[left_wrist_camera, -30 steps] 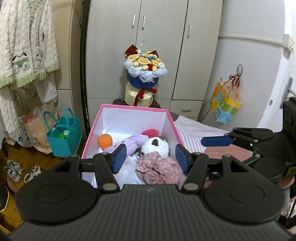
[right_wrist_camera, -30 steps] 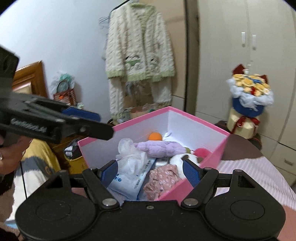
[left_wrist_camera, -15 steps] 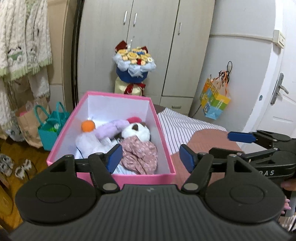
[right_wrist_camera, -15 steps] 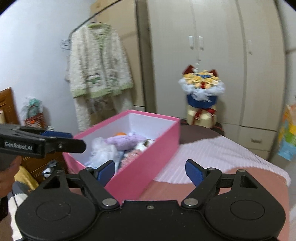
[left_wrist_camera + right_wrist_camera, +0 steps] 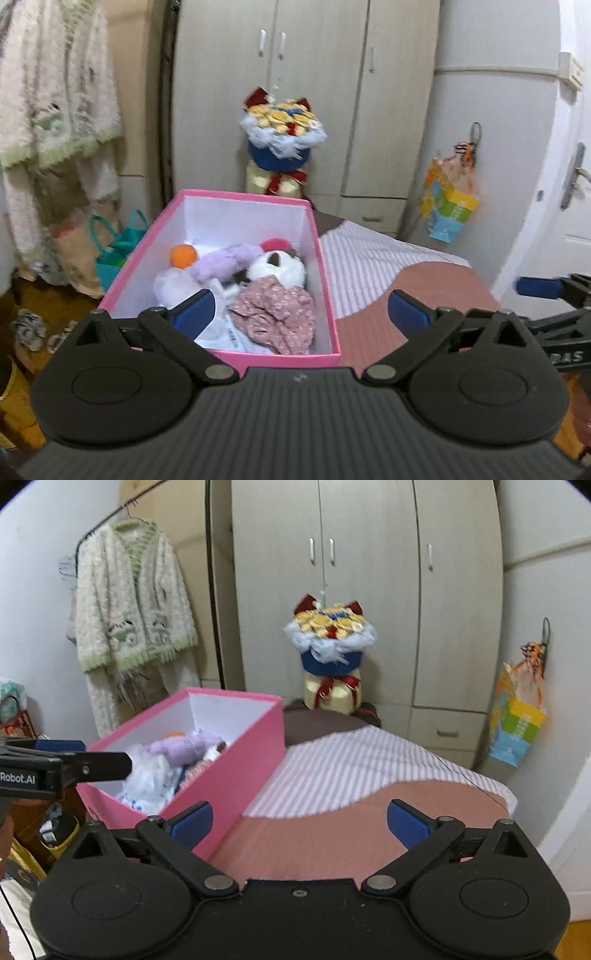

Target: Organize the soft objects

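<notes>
Pink cardboard box (image 5: 236, 356) sits on the bed (image 5: 399, 295), at ten o'clock in the right wrist view, holding the soft things: an orange ball (image 5: 183, 255), a lilac plush (image 5: 225, 260), a white plush (image 5: 277, 267) and a floral cloth (image 5: 280, 314). Left gripper (image 5: 299, 314) hovers at the box's near edge, jaws apart and empty. Right gripper (image 5: 299, 821) hangs over the bedspread, jaws apart. Beyond, at twelve o'clock, a bouquet (image 5: 330, 638) stands before the wardrobe (image 5: 369, 572).

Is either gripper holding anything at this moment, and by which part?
Nothing is held. The left gripper and right gripper are both open and empty; the soft items lie in the pink box.
</notes>
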The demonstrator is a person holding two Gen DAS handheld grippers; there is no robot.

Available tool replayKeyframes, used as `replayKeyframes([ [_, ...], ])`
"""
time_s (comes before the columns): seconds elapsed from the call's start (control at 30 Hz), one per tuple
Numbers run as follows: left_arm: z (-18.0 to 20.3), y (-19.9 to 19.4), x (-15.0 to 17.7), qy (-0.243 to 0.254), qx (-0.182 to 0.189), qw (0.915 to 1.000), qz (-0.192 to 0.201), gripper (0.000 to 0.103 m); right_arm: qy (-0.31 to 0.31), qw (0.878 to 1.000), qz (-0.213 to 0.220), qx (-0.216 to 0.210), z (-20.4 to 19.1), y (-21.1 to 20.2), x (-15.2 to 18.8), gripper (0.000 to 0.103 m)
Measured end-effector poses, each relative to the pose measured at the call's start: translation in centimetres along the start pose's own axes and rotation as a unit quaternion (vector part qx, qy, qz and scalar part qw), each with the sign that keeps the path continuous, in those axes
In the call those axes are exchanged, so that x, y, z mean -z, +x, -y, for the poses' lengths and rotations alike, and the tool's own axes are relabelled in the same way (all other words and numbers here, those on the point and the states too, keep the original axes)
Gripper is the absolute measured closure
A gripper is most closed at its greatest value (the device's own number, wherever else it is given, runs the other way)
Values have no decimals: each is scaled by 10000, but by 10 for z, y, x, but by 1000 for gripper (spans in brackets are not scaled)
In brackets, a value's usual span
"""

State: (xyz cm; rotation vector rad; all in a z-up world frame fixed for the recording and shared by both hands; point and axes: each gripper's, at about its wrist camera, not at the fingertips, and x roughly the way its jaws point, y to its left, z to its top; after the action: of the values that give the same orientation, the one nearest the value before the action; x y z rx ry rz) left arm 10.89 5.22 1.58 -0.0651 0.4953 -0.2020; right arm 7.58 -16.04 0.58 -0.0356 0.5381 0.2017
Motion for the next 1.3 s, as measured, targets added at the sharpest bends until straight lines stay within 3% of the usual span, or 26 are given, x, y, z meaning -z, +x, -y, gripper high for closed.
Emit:
replayKeyframes([
  [0.07,5,-9,2,62,-238,9995,205,0,107,9999,38,3,2,-9,2,1],
  [0.13,9,-18,5,143,-240,9987,418,0,247,9996,154,-9,6,-19,6,1],
  [0.23,12,-28,9,157,-65,9991,379,0,318,9990,310,91,8,-33,13,1],
  [0.37,20,-35,20,230,-326,9978,528,0,561,9962,527,398,8,-53,23,1],
  [0.57,30,-40,37,396,-401,9965,621,0,505,9948,610,642,-2,-76,39,1],
  [0.87,36,-47,51,409,-477,9959,651,0,435,9916,752,958,-7,-89,53,1],
  [1.07,40,-49,62,473,-594,9932,879,0,593,9886,1027,932,-4,-98,60,1],
  [1.3,37,-50,68,416,-548,9921,1050,0,443,9878,1019,1092,-13,-97,67,1],
])
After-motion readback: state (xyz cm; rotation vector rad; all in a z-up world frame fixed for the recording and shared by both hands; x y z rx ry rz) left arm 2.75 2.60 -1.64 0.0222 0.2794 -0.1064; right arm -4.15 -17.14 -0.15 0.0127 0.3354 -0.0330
